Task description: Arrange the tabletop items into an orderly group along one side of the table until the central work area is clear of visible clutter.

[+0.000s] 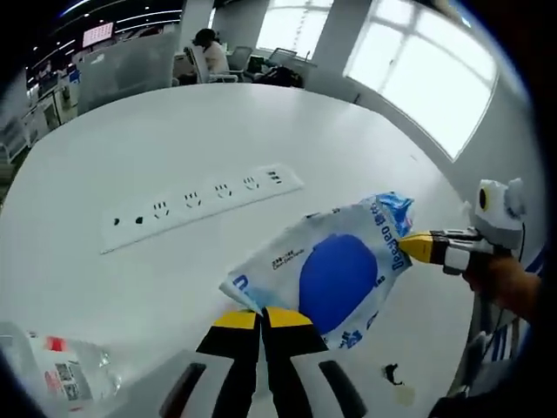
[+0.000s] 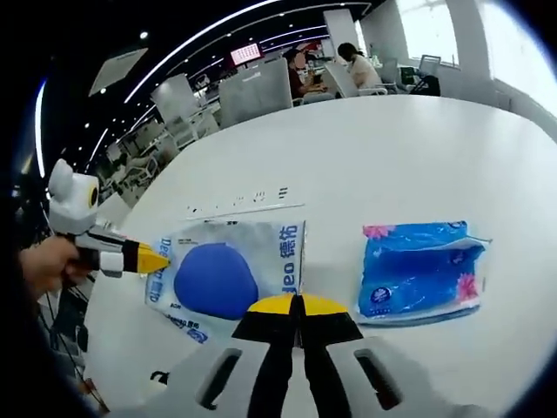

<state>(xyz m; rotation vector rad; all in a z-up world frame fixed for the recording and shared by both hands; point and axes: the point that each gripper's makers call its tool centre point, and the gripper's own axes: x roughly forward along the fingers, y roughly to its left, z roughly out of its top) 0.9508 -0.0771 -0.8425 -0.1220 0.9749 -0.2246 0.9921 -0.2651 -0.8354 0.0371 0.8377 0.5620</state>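
Left gripper view: wet-wipe pack [image 1: 335,274], white w/ blue oval, flat on white worktop [image 1: 130,148]. Left tongs [image 1: 261,319] clenched on its near edge; right tongs [image 1: 409,246] clenched on far edge. Soft, light, slick film; likely sags, so edge seams are best hold. Socket strip [image 1: 204,205] behind; plastic bottle [image 1: 61,370] near left.

Right gripper view: same pack betw. both tongs. Blue tissue pack [image 2: 422,272] beside it, apart; squashy, light.
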